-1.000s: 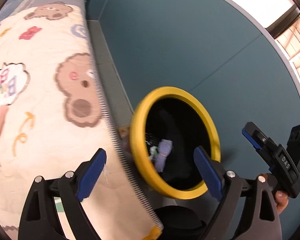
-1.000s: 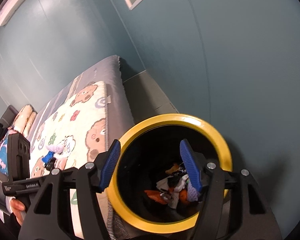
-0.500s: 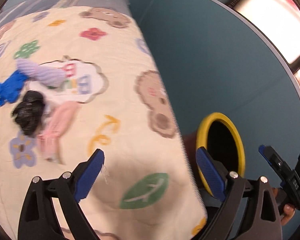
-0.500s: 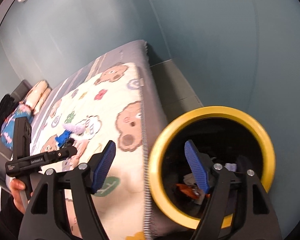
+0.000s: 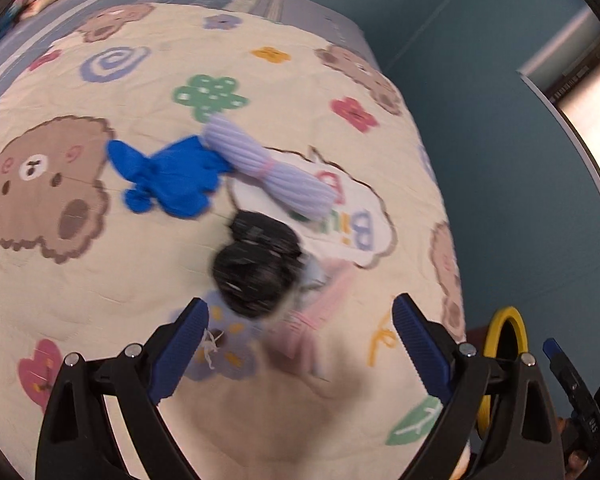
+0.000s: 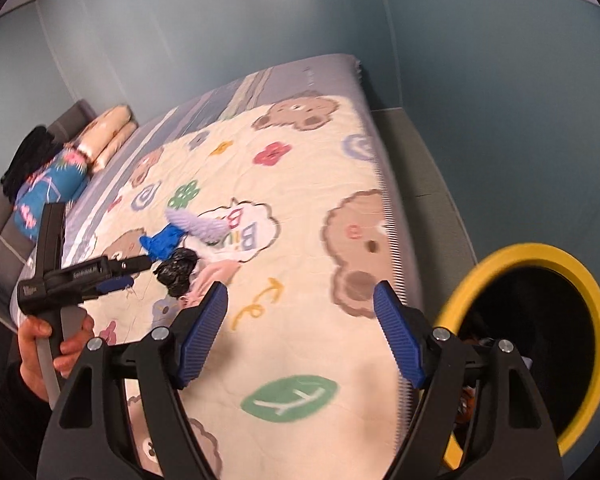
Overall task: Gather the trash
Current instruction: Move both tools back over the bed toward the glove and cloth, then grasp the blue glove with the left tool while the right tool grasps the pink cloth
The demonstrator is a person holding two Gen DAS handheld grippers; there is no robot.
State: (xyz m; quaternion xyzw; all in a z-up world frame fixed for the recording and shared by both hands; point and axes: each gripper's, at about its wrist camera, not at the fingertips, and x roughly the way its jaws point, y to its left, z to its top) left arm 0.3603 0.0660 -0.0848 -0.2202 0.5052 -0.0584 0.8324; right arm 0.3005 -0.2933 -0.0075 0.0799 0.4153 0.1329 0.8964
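Note:
Trash lies on a cream bear-print quilt point(image 5: 100, 288): a crumpled black bag point(image 5: 256, 268), a blue glove point(image 5: 168, 176), a lilac ribbed bundle point(image 5: 272, 172) and a pink piece point(image 5: 312, 328). My left gripper point(image 5: 300, 340) is open and empty, just short of the black bag. In the right wrist view the black bag point(image 6: 178, 272), the blue glove point(image 6: 162, 240) and the left gripper point(image 6: 136, 266) show together. My right gripper point(image 6: 300, 328) is open and empty over the quilt. The yellow-rimmed black bin point(image 6: 540, 340) stands at the right beside the bed, with trash inside.
Teal walls enclose the bed on the far and right sides. Pillows point(image 6: 104, 140) and a blue patterned bundle point(image 6: 48, 192) lie at the head of the bed. A grey floor strip point(image 6: 428, 200) runs between bed and wall. The bin rim point(image 5: 504, 336) shows at lower right in the left wrist view.
Both grippers swung left, away from the bin and over the quilt. The left gripper now faces the trash pile close up. Both stayed open and empty.

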